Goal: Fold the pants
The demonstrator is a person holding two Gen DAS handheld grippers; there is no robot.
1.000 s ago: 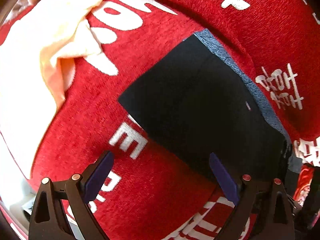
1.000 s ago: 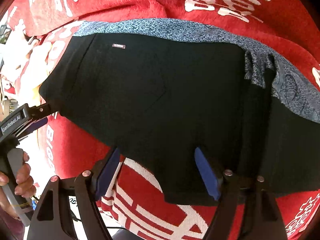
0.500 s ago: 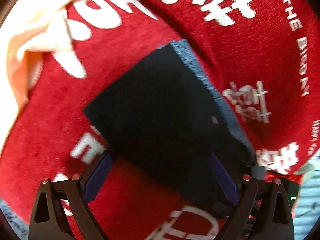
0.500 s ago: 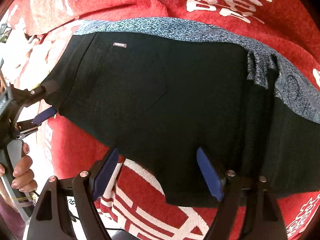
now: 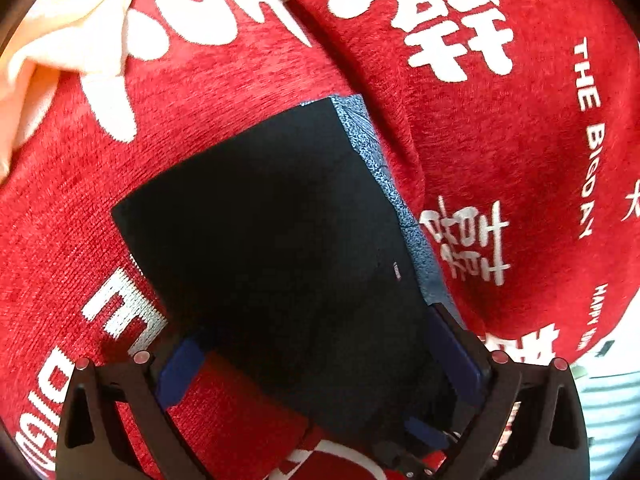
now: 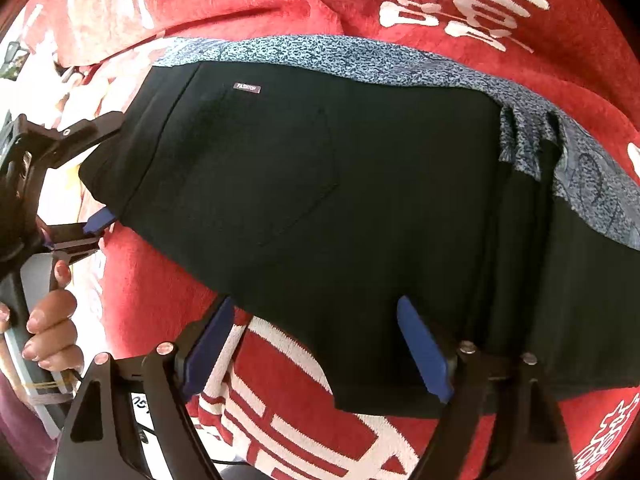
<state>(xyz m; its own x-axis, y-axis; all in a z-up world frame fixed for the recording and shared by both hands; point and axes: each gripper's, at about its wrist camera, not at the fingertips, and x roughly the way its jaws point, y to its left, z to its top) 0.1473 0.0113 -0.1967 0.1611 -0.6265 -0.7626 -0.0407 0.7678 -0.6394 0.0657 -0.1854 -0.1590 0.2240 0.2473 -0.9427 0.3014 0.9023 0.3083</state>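
Pants (image 6: 304, 200), black with a blue-grey patterned lining showing along the far edge, now sit between the fingers of the left hand-held gripper (image 5: 320, 360), which has closed in on the waist end since a second ago; the garment itself has not shifted on the red blanket (image 6: 440, 0). Left jaws stand apart, straddling the waist corner, one pad under or beside the cloth; whether they touch it cannot be told. Right hand-held gripper (image 6: 316, 344) hovers with jaws apart over the near hem, gripping nothing. For a clean fold, each gripper should probably pinch all layers at its edge, then both should lift and carry together so the edges meet squarely. Count: one pair of pants, one small "FASHION" label (image 6: 247, 87), two grippers, one pale cloth (image 5: 60, 20), one blanket.
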